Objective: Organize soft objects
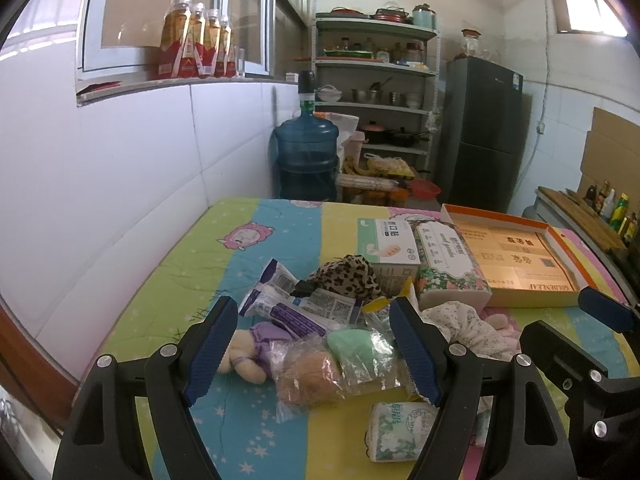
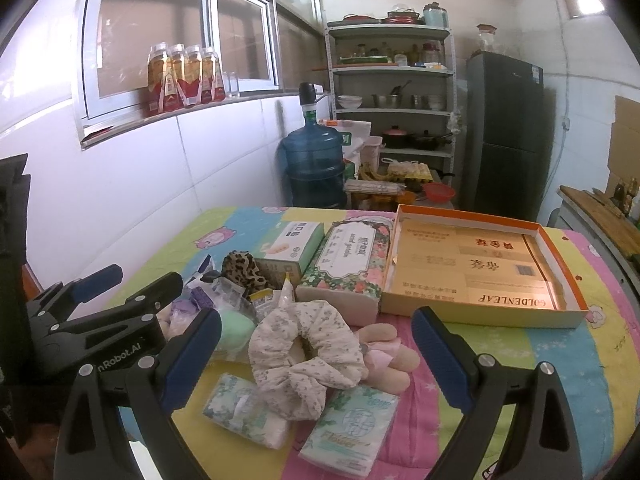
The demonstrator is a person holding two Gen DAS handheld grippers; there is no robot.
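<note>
A pile of soft things lies on the striped bedsheet table (image 1: 280, 232). My left gripper (image 1: 312, 344) is open above a clear bag with a green sponge (image 1: 352, 340) and a tan sponge (image 1: 312, 372), beside a small plush doll (image 1: 248, 356). My right gripper (image 2: 316, 356) is open around a floral scrunchie (image 2: 296, 352) and a pink plush toy (image 2: 384, 352). Two tissue packs (image 2: 348, 428) lie in front. A leopard scrunchie (image 2: 240, 268) lies behind. The open orange box (image 2: 472, 264) stands at the right.
A floral tissue pack (image 2: 348, 268) and a green-white carton (image 2: 292, 248) stand mid-table. Purple wrappers (image 1: 288, 304) lie in the pile. A white wall runs along the left. A water jug (image 1: 308, 156), shelves and a fridge (image 1: 484, 128) stand behind.
</note>
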